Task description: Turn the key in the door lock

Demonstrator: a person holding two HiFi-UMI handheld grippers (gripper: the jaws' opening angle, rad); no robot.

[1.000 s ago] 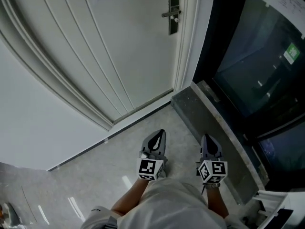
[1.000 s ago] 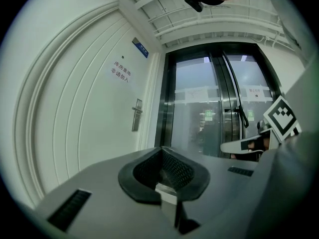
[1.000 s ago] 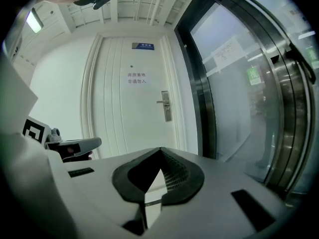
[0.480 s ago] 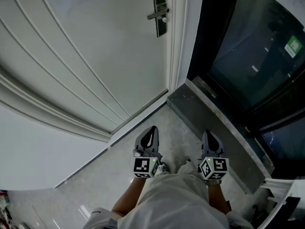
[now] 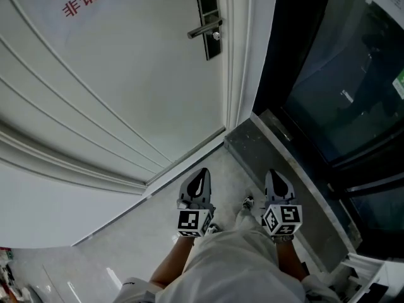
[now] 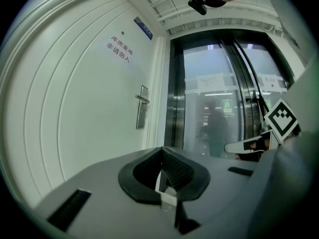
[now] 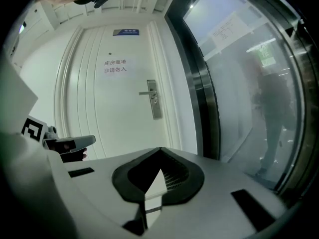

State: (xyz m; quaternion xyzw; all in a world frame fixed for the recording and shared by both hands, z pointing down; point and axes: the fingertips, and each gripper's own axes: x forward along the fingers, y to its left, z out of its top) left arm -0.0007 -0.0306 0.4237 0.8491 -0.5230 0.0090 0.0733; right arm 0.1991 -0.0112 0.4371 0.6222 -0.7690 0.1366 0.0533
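The door lock [image 5: 207, 21] sits at the top centre of the head view, a dark plate on the white door [image 5: 126, 93], well apart from both grippers at the lower centre. The left gripper [image 5: 202, 175] and the right gripper [image 5: 276, 177] lie side by side over the pale floor [image 5: 145, 226], tips aimed up the frame towards the door.

In the left gripper view the lock is left of centre, above and left of the jaws. In the right gripper view it stands almost straight above them. Both pairs of jaws are pressed together with nothing between them.

There is one door, one lock plate, and one lever handle [image 5: 203, 29] with a small bright knob [image 5: 216, 36] just below its right end; it is too small to tell whether this is a key. There are two grippers, each with one marker cube. A dark glass front [image 5: 341, 74] fills the right side, above a grey stone sill [image 5: 284, 169].
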